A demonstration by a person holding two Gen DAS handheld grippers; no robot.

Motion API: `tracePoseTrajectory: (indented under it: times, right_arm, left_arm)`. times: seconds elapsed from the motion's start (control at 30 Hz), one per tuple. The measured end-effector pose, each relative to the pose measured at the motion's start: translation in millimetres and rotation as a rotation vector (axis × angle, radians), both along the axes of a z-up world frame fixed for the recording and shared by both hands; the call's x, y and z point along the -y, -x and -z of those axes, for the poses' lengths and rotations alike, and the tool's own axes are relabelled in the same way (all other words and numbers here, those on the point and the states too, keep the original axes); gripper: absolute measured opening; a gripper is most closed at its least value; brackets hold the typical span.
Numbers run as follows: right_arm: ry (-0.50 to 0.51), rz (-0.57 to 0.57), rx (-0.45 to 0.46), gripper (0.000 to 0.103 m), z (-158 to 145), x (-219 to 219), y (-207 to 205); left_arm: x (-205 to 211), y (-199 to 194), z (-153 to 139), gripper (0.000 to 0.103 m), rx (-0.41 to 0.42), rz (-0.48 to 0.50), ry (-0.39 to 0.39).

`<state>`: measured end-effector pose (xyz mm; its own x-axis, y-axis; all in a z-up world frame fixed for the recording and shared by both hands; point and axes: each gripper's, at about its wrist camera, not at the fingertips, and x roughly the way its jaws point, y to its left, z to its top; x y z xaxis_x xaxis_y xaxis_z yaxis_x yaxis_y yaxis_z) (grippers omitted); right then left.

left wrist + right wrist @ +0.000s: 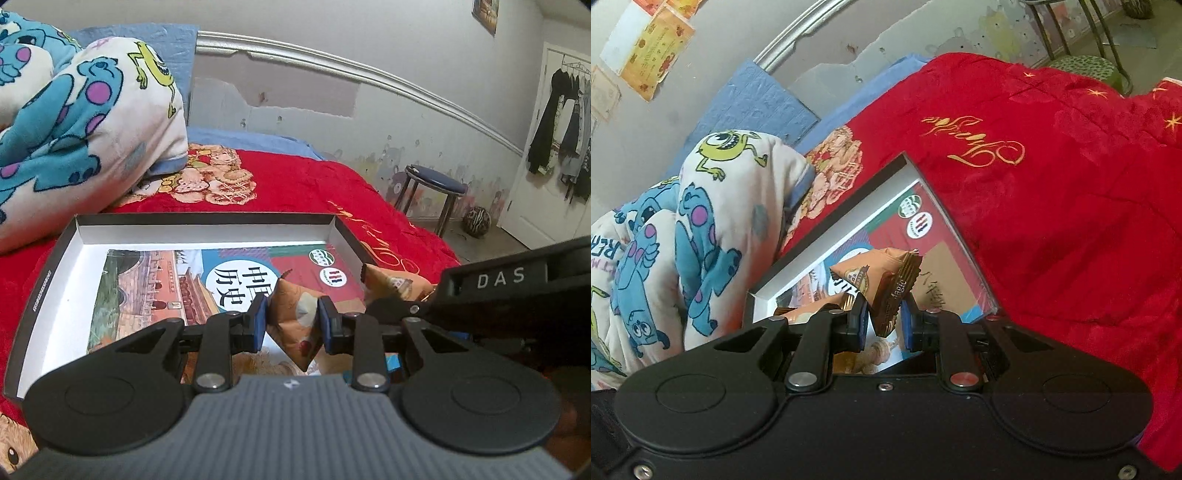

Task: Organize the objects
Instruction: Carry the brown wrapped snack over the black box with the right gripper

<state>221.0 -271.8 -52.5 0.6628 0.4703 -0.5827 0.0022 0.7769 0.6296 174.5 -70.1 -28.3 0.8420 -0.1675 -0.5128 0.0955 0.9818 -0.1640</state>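
A shallow box lid (55, 269) with a dark rim lies on the red bedspread. A colourful history book (155, 288) lies flat inside it. My left gripper (291, 321) is shut on an orange snack packet (295, 325) above the book. The right gripper's black body (517, 291) reaches in from the right with another packet (395, 280). In the right wrist view my right gripper (884, 321) is shut on a brown snack packet (894, 291) over the box lid (812, 251). An orange packet (864, 269) shows just behind it.
A cartoon-print quilt (74, 122) is piled at the left, close to the lid, and shows in the right wrist view (683, 258). The red bedspread (1071, 203) stretches to the right. A blue stool (436, 184) and a ball (477, 220) stand on the floor by the wall.
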Motion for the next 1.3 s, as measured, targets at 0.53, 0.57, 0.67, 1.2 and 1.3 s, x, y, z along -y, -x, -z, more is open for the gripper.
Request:
tracePoseTrajectory:
  times: [0.53,0.57,0.67,1.2,1.3]
  right_arm:
    - [-0.005,0.018,-0.037,0.018,6.3,3.6,-1.0]
    - [-0.004,0.014,-0.038,0.018,6.5,2.8,-1.2]
    - [0.001,0.008,-0.037,0.018,6.7,0.3,-1.0]
    - [0.019,0.004,-0.042,0.018,7.6,-3.9,-0.8]
    - [0.018,0.006,-0.043,0.018,7.8,-3.8,-0.8]
  left_arm:
    - [11.0,-7.2,8.9,0.033,-0.099,-0.016,-0.064]
    - [10.9,-7.5,9.6,0.033,-0.104,-0.018,-0.064]
    - [9.5,-8.0,11.0,0.033,-0.114,-0.026,-0.049]
    - [5.6,-10.5,12.9,0.034,-0.141,-0.035,-0.021]
    - [5.8,-10.4,13.5,0.034,-0.144,-0.034,-0.021]
